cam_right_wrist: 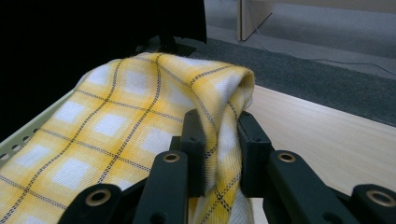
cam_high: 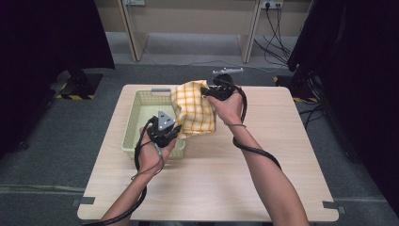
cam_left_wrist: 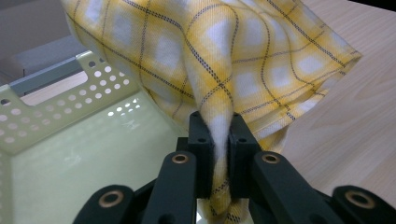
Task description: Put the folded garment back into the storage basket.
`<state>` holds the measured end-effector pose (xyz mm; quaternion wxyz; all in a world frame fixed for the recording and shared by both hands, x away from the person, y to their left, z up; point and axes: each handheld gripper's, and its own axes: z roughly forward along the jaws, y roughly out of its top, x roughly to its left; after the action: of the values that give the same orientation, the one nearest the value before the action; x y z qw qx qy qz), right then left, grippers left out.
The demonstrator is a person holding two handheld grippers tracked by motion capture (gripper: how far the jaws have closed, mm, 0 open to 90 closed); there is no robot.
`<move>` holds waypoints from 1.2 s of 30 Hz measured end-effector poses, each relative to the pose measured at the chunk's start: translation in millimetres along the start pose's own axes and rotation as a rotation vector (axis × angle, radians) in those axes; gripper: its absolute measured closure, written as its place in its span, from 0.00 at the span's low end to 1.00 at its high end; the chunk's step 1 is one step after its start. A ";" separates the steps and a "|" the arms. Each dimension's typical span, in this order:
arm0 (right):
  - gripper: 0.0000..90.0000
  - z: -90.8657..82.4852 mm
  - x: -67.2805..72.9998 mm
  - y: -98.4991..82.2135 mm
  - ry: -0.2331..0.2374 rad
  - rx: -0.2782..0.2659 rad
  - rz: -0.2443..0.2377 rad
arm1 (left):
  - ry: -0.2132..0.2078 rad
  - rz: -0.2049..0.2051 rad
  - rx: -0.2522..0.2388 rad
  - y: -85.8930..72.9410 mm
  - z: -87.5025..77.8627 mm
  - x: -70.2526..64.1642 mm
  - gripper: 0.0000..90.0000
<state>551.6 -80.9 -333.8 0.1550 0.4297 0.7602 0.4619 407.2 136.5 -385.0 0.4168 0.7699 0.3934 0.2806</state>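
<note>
1. A yellow checked cloth point(cam_high: 194, 109) is held up between two hand-held grippers, above the right-hand end of a pale green perforated basket point(cam_high: 141, 123), which serves as the landmark here.
2. The basket is set on a light wooden table point(cam_high: 211, 174), and its grey handle slot is seen at its far rim.
3. The left gripper point(cam_high: 175, 132) is held over the near right corner of the basket; in the left gripper view point(cam_left_wrist: 219, 140) its jaws are seen closed narrowly on a bunched fold of the cloth point(cam_left_wrist: 210, 51), which spreads upward and outward from them.
4. The right gripper point(cam_high: 205, 90) is held beyond the basket's far right corner, higher than the left one; in the right gripper view point(cam_right_wrist: 219, 135) its jaws are seen clamped on a folded edge of the cloth point(cam_right_wrist: 121, 126).
5. The cloth is stretched at a slant between the two grips, its lower part hanging just to the right of the basket and partly over its right wall.
6. In the left gripper view the inside of the basket point(cam_left_wrist: 70, 154) is seen below and to the left of the cloth.
</note>
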 end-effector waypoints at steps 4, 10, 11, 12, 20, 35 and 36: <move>0.85 3.7 3.7 1.6 0.006 -0.002 -0.003 | 0.006 -0.001 0.001 -1.1 -2.3 3.4 0.93; 0.85 8.6 9.9 6.0 0.010 0.001 -0.012 | 0.015 -0.007 0.000 -2.6 -5.1 7.9 0.93; 0.85 9.3 11.2 7.0 0.011 0.001 -0.013 | 0.017 -0.009 0.000 -2.8 -5.5 8.9 0.93; 0.85 10.0 12.3 8.1 0.012 0.001 -0.016 | 0.019 -0.009 0.001 -3.2 -6.1 9.9 0.93; 0.85 15.8 20.5 13.4 0.023 -0.001 -0.016 | 0.033 -0.016 0.004 -5.5 -10.6 17.1 0.93; 0.85 24.3 29.0 17.8 0.039 0.006 -0.022 | 0.052 -0.030 0.005 -10.6 -15.1 27.2 0.93; 0.85 24.6 29.3 17.9 0.040 0.006 -0.020 | 0.053 -0.032 0.005 -10.7 -15.5 28.0 0.93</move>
<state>559.2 -39.8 -327.0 0.1433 0.4131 0.7688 0.4667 406.4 170.1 -383.7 0.4086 0.7569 0.4174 0.2931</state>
